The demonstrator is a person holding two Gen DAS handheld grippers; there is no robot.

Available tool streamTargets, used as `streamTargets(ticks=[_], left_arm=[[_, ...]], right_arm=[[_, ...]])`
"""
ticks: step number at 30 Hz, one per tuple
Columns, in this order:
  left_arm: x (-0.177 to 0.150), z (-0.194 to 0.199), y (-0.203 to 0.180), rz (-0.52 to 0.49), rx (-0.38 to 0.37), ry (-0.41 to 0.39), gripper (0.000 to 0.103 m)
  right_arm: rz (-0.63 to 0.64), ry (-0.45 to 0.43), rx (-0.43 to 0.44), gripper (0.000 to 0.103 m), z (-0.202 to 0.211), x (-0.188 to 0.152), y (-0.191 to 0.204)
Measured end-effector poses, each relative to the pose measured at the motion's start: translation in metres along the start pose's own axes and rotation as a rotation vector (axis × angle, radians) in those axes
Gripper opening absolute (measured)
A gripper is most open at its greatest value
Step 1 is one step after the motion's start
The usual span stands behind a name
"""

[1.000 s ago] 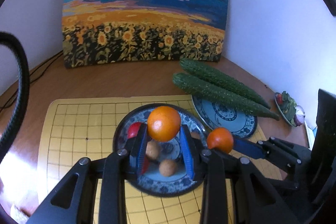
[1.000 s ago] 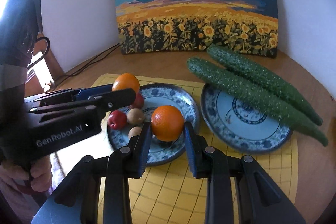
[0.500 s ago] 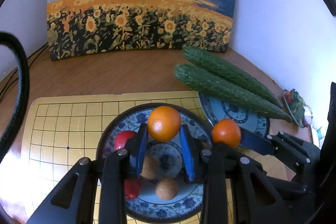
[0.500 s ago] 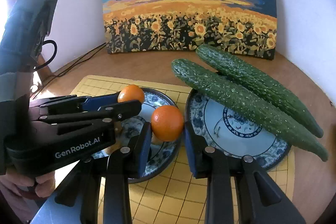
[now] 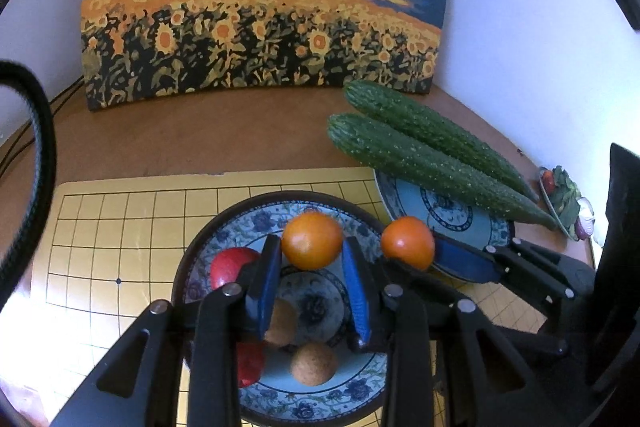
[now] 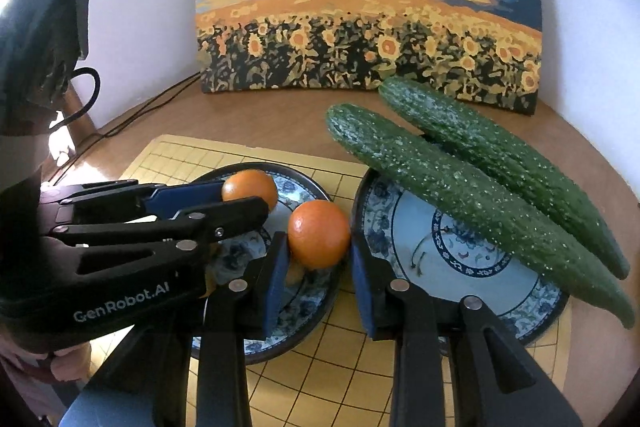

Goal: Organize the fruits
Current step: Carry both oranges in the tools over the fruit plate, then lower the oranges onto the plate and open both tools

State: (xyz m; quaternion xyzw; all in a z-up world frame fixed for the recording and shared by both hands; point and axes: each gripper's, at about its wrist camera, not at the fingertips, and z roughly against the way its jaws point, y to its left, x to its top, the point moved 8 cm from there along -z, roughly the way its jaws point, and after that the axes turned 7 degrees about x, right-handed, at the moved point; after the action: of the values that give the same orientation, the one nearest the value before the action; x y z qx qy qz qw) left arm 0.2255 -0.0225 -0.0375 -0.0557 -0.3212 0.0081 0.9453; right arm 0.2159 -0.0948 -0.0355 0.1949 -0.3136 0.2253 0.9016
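Note:
My left gripper (image 5: pixel 311 259) is shut on an orange (image 5: pixel 312 239), held just above a blue patterned plate (image 5: pixel 224 239). On that plate lie two red fruits (image 5: pixel 232 265) and two small brown fruits (image 5: pixel 313 363). My right gripper (image 6: pixel 318 251) is shut on a second orange (image 6: pixel 319 233), over the gap between that plate (image 6: pixel 308 303) and a second blue plate (image 6: pixel 448 283). In the left wrist view the right gripper (image 5: pixel 412 247) and its orange (image 5: pixel 407 242) sit just to the right. In the right wrist view the left gripper (image 6: pixel 248 193) holds its orange (image 6: pixel 250 187).
Two long cucumbers (image 6: pixel 460 187) lie across the far rim of the right plate. Both plates stand on a yellow grid mat (image 5: pixel 120 223) on a round wooden table (image 5: pixel 200 139). A sunflower painting (image 5: pixel 260 7) leans on the wall behind. A small dish (image 5: pixel 564 199) sits at the right edge.
Both grippers have come forward and lower over the plates, each still gripping its orange. The right orange now hangs nearer the right plate.

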Motion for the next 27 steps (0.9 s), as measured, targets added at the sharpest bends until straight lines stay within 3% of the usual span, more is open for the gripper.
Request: streamTargets(ticks=[12,16,27], left_arm=[[-0.001,0.013,-0.003,-0.025,0.013,-0.017,0.032],[-0.004,0.021,-0.001,-0.021,0.021,-0.025,0.032],[-0.014,0.046,0.005,-0.001,0.041,-0.033,0.032]], right_arm=[[0.023,0.004,0.001,0.032,0.001,0.001,0.006],[0.028,-0.010,-0.002,0.047,0.006,0.002,0.009],[0.011,-0.038,-0.007,0.050,0.032,-0.003,0.021]])
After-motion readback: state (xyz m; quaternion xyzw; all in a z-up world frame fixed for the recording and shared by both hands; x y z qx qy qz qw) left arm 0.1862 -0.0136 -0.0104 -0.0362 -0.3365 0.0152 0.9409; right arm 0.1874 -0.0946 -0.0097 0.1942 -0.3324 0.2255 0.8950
